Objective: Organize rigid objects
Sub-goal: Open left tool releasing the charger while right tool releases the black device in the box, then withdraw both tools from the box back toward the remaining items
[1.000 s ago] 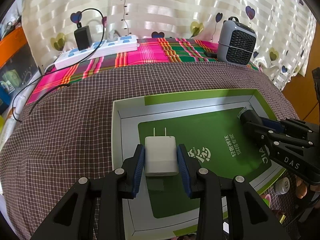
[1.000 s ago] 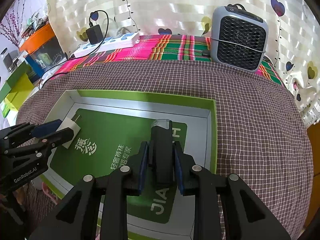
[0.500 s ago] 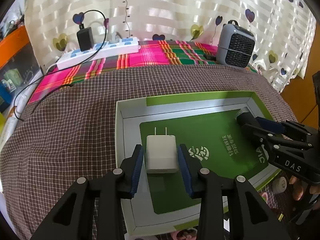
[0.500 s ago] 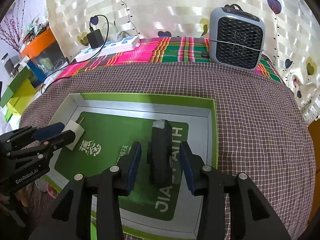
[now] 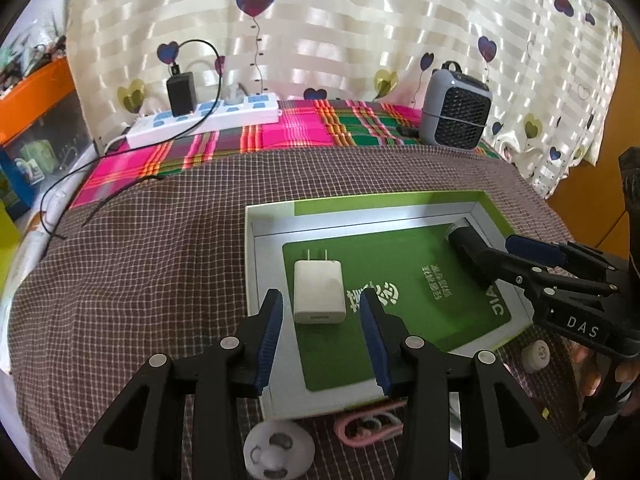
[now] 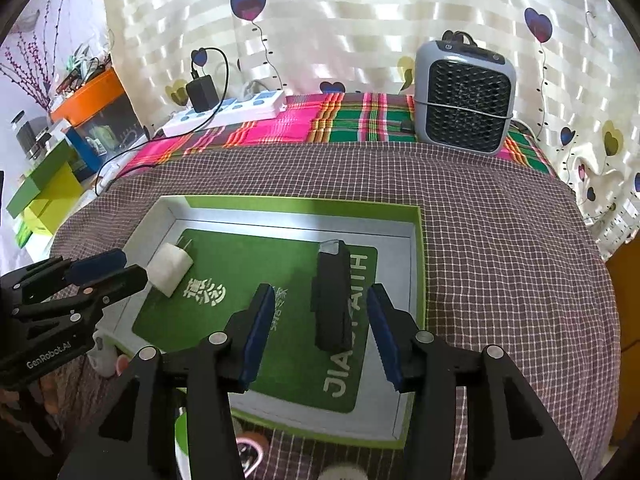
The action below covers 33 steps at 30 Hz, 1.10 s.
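A white plug charger (image 5: 319, 293) lies flat on the green floor of a shallow green-and-white box (image 5: 360, 210), prongs pointing away. My left gripper (image 5: 321, 308) stands just behind it, jaws opening, pads clear of it on both sides. In the right wrist view a black oblong device (image 6: 331, 300) lies in the same box (image 6: 296, 204) near its right wall. My right gripper (image 6: 320, 304) straddles its near end, jaws opening, with gaps on both sides. The charger (image 6: 170, 268) shows at the left there, by the left gripper's fingertips (image 6: 120, 276).
A grey fan heater (image 6: 464, 96) and a white power strip (image 5: 200, 120) with a black adapter stand at the back on the plaid cloth. A white round object (image 5: 278, 450), a pink cable (image 5: 368, 426) and a small white cap (image 5: 535, 356) lie at the box's near edge.
Both grippers opened and let go: the left off the charger, the right off the black device. Both pulled back and up, so the box looks smaller.
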Available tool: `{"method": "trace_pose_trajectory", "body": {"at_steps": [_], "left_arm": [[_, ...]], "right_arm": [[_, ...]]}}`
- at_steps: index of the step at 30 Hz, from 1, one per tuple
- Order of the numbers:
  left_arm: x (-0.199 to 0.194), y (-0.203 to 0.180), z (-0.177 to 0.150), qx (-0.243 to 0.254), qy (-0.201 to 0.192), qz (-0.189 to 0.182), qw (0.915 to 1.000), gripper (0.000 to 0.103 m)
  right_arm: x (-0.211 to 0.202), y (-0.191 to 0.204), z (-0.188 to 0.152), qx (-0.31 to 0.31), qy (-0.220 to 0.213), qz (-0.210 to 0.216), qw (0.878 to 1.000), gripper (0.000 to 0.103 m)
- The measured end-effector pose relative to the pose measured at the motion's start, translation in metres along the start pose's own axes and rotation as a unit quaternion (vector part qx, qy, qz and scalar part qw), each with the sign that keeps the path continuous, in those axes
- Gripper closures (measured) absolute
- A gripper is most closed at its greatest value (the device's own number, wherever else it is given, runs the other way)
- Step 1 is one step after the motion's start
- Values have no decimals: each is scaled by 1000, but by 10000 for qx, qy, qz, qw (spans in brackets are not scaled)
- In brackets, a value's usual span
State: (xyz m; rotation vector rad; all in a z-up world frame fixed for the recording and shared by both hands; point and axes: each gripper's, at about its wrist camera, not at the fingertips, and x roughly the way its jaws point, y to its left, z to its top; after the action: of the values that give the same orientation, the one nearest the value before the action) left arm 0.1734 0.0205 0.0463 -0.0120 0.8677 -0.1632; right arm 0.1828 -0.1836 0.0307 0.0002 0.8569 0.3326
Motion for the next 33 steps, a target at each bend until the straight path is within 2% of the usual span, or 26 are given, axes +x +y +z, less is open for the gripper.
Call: {"method": "trace_pose_trajectory", "body": {"at_steps": [15, 20, 23, 25, 30, 33], "left_arm": [[-42, 24, -32, -280, -202, 109, 9993, 61], [-51, 32, -46, -379, -233, 40, 9990, 61], [-54, 37, -55, -444, -232, 10, 9987, 61], [-56, 42, -61, -511, -224, -27, 9984, 61], [-57, 49, -71, -572, -168, -105, 9982, 59], [-57, 52, -77, -590, -153, -184, 9980, 59]], "right_arm": [[-53, 4, -34, 220, -349, -97, 9991, 54], [-67, 10, -55, 322, -435, -235, 9983, 54], [-76, 18, -71, 288, -574, -477, 9968, 52], [-78, 21, -80, 371, -581, -483, 9965, 47], [-79, 33, -94, 480, -533, -436, 9965, 47], [-79, 38, -100, 579, -544, -586, 9951, 47]]}}
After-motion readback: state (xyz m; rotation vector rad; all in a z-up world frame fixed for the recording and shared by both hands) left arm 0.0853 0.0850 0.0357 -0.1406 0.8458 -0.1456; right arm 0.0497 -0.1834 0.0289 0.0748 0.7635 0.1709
